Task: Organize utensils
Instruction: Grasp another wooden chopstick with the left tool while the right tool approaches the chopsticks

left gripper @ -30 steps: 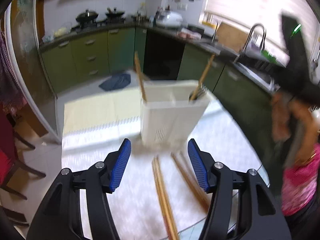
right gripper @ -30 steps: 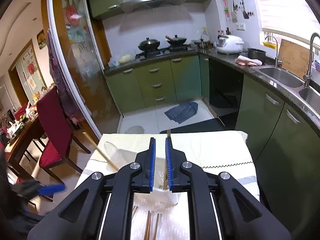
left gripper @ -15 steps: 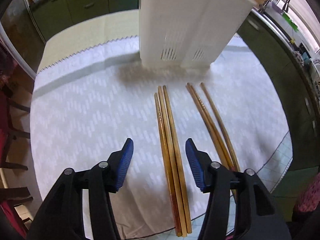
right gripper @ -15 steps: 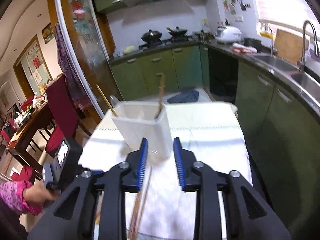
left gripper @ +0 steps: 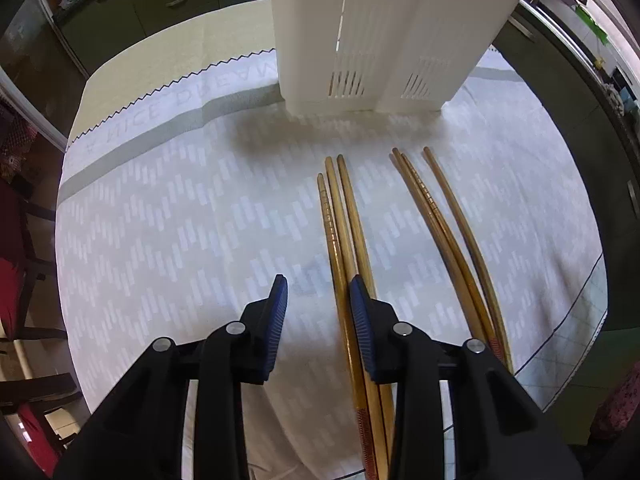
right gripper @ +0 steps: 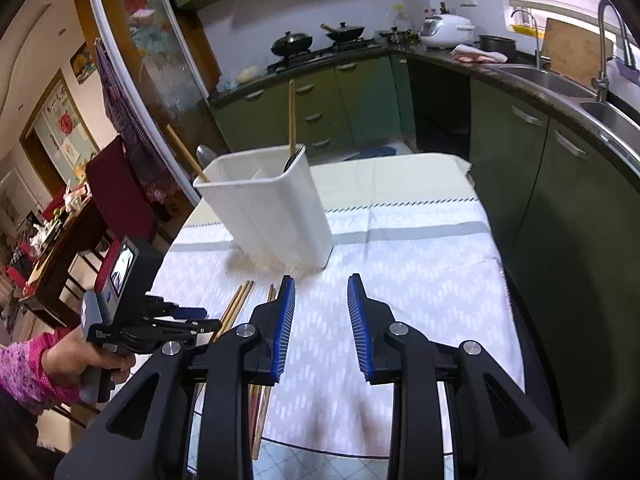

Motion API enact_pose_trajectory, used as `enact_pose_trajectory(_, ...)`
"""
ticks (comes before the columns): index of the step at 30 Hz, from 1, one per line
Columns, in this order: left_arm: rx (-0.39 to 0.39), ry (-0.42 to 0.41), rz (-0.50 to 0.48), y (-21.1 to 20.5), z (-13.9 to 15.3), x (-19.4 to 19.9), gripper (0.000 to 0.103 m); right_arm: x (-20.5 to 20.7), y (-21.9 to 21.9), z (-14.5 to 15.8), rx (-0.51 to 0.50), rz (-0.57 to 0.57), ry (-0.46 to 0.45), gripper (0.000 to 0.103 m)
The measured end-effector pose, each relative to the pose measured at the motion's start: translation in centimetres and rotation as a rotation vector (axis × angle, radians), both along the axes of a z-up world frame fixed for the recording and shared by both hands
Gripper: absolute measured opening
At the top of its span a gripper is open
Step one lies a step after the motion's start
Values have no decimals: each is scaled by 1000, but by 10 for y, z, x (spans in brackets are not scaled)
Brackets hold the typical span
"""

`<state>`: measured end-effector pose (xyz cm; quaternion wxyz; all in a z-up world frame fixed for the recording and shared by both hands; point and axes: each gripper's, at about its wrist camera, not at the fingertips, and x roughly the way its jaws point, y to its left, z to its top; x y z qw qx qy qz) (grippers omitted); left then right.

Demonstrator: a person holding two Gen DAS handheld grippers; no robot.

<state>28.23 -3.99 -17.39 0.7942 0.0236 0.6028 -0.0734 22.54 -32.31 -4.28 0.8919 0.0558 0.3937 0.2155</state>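
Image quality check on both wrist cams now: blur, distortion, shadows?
Left wrist: sharp, chopsticks crisp; fisheye bows the table edge; white utensil holder throws a soft shadow toward the camera. Right wrist: holder and tablecloth slightly smeared; strong barrel bend on the door frame; bright window washes out the top right.

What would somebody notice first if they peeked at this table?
Probably the wooden chopsticks lying in two bunches on the white tablecloth, with the left gripper right over the nearer bunch. Behind them stands a tall white utensil holder with a few utensils sticking out.
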Motion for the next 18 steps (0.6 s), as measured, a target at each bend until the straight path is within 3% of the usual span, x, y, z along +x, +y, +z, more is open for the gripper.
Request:
enact_pose_trajectory(2, 12, -1, -2, -3, -1, 4, 30, 2, 9, -4, -13, 13, 14, 28)
enact_pose_trajectory(6, 26, 14, -10, -7, -10, 6, 18, 9, 36, -22, -67, 62, 66, 33)
enact_pose_trajectory(18, 46, 20, -23, 7, -15, -1, 13, 42, 116, -119, -277, 148, 275, 32)
